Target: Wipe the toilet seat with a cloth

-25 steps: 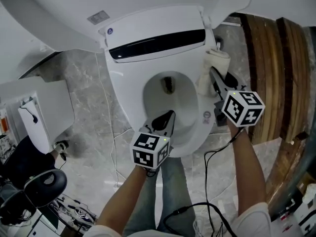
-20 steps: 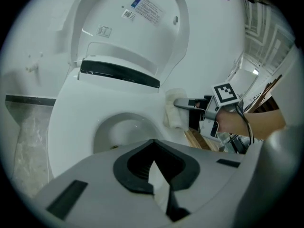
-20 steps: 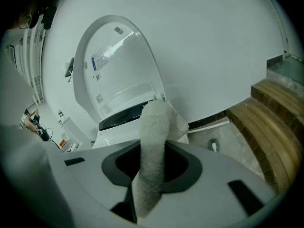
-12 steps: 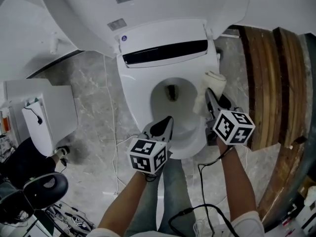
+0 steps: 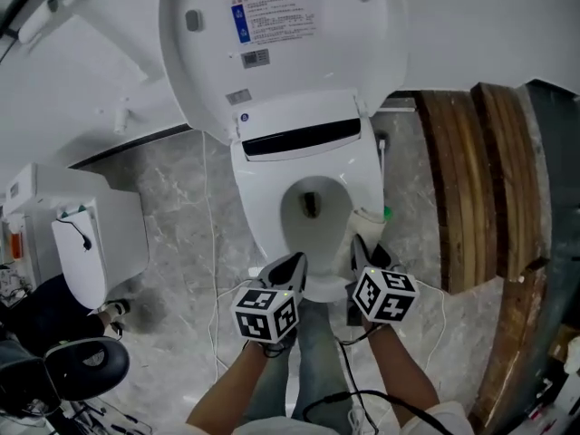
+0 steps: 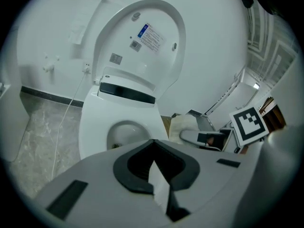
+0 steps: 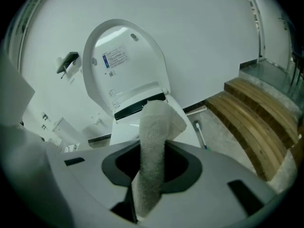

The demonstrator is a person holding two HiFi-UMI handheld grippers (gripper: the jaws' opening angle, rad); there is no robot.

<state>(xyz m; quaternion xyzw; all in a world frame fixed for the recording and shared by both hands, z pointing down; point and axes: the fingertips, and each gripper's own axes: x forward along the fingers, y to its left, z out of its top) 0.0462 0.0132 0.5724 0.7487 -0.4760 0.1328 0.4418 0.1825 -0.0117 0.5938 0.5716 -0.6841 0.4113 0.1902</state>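
Note:
The white toilet (image 5: 263,216) stands with its lid (image 5: 281,34) raised and the seat (image 5: 349,184) down around the bowl. My left gripper (image 5: 291,265) hovers at the seat's front edge, shut and holding nothing. In the left gripper view its jaws (image 6: 154,164) meet in front of the seat (image 6: 92,127). My right gripper (image 5: 362,245) is by the seat's front right, shut on a white cloth (image 5: 370,221). The cloth (image 7: 154,141) stands up between its jaws in the right gripper view, in front of the lid (image 7: 121,61). From the left gripper view the cloth (image 6: 183,126) shows beside the seat.
Wooden steps (image 5: 467,179) run along the right. A white box unit (image 5: 95,238) stands at the left, with a black stool (image 5: 77,365) below it. Thin cables (image 5: 216,270) lie on the marble floor. A brush (image 7: 200,133) lies right of the toilet. The person's legs (image 5: 313,352) are below the grippers.
The view has pulled back and tilted up, so the raised lid now shows in full. Both grippers have drawn back toward the seat's front; the cloth has come down the seat's right side.

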